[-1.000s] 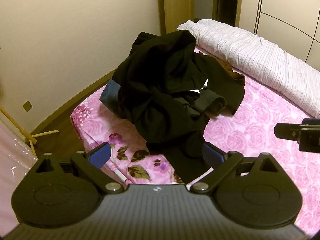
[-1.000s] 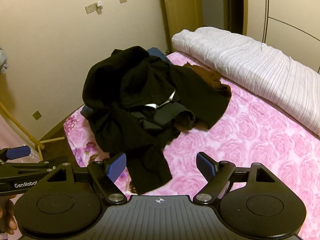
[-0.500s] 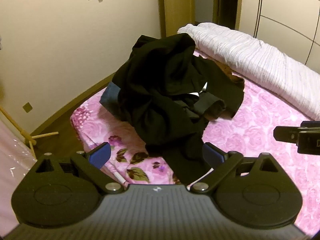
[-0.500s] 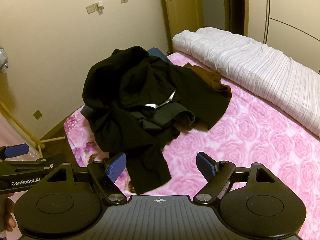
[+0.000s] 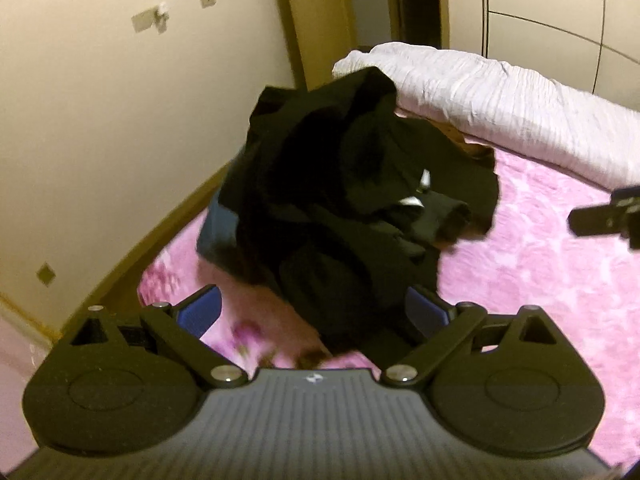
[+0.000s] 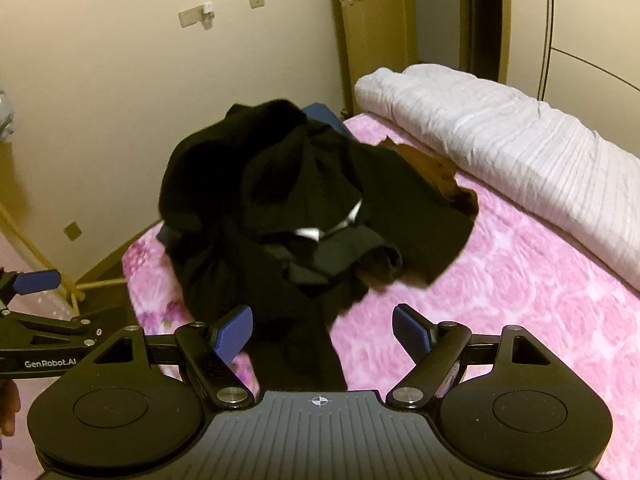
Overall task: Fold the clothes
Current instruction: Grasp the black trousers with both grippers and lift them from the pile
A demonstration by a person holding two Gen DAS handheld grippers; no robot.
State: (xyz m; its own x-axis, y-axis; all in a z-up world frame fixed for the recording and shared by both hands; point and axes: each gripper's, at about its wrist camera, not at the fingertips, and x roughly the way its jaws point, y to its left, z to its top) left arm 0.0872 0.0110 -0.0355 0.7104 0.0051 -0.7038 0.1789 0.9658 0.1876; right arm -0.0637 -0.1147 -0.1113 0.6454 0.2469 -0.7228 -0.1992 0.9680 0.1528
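Observation:
A heap of black clothes (image 5: 340, 192) (image 6: 288, 216) lies crumpled on a pink rose-patterned bedspread (image 5: 540, 280) (image 6: 500, 280), with a brown garment (image 6: 436, 176) and a blue one (image 5: 218, 228) poking out underneath. My left gripper (image 5: 314, 314) is open, its blue pads just short of the heap's near tail. My right gripper (image 6: 322, 330) is open too, with a strip of black cloth running between its fingers, untouched. The left gripper's side (image 6: 36, 320) shows at the right view's left edge.
A rolled white striped duvet (image 5: 500, 100) (image 6: 500, 140) lies along the far side of the bed. A cream wall (image 5: 100, 120), a wooden door (image 6: 372, 32) and a wardrobe stand behind. The bed's left edge drops to a wooden floor (image 5: 132, 280).
Both grippers have moved forward toward the black heap, which now looms larger. The left view is blurred from motion. Both stay open.

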